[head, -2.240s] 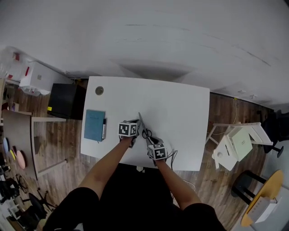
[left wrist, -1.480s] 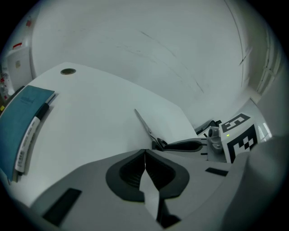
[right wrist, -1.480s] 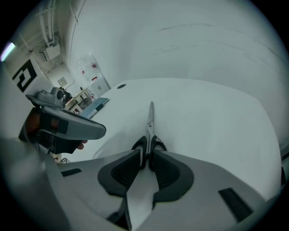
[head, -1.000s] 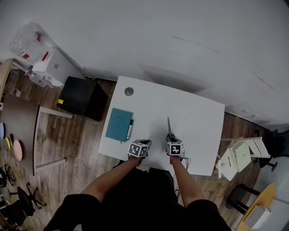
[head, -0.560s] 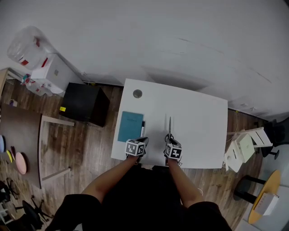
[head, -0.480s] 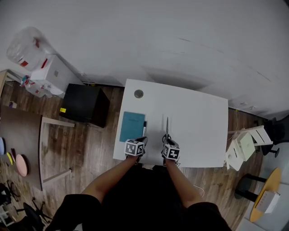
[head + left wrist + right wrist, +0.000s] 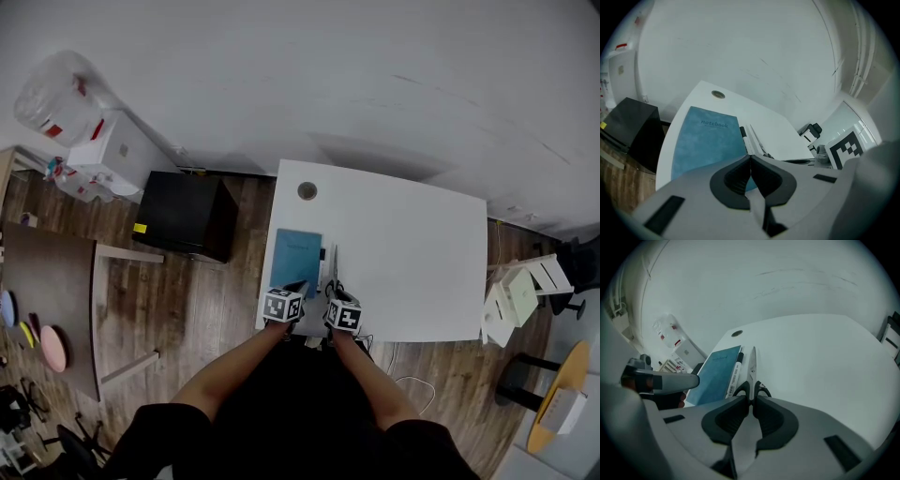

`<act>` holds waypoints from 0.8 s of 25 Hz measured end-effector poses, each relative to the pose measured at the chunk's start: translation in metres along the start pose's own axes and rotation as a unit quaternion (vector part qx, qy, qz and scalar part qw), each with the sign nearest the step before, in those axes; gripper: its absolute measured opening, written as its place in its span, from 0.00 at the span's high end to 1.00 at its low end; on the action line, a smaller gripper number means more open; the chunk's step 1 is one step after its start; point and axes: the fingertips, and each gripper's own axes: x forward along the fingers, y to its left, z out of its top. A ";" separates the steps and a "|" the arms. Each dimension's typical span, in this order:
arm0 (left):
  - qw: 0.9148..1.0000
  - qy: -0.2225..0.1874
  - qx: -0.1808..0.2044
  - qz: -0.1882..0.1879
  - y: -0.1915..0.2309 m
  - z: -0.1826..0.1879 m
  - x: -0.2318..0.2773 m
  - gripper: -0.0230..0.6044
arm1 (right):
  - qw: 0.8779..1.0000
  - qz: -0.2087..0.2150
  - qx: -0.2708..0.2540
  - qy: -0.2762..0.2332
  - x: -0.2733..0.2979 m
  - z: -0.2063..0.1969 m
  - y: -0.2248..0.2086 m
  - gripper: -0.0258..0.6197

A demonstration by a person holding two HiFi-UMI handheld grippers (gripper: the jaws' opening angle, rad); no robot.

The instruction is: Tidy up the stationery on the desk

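A teal notebook lies at the left of the white desk, with a black-and-white pen along its right edge. The scissors lie just right of the pen, blades pointing away from me. My right gripper is shut on their black handles at the desk's front edge. My left gripper is shut with nothing in it and hovers over the notebook's near corner. It also shows in the head view.
A round cable hole sits in the desk's far left corner. On the wooden floor, a black cabinet stands left of the desk and a white rack to its right. A wall runs behind the desk.
My right gripper has carried the scissors leftward from the middle of the desk to beside the pen. My left gripper has moved to the notebook's near edge.
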 end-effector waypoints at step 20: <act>1.000 0.015 -0.009 -0.008 0.014 -0.031 -0.007 0.94 | 0.999 -0.038 -0.008 0.011 0.008 -0.014 0.005 0.83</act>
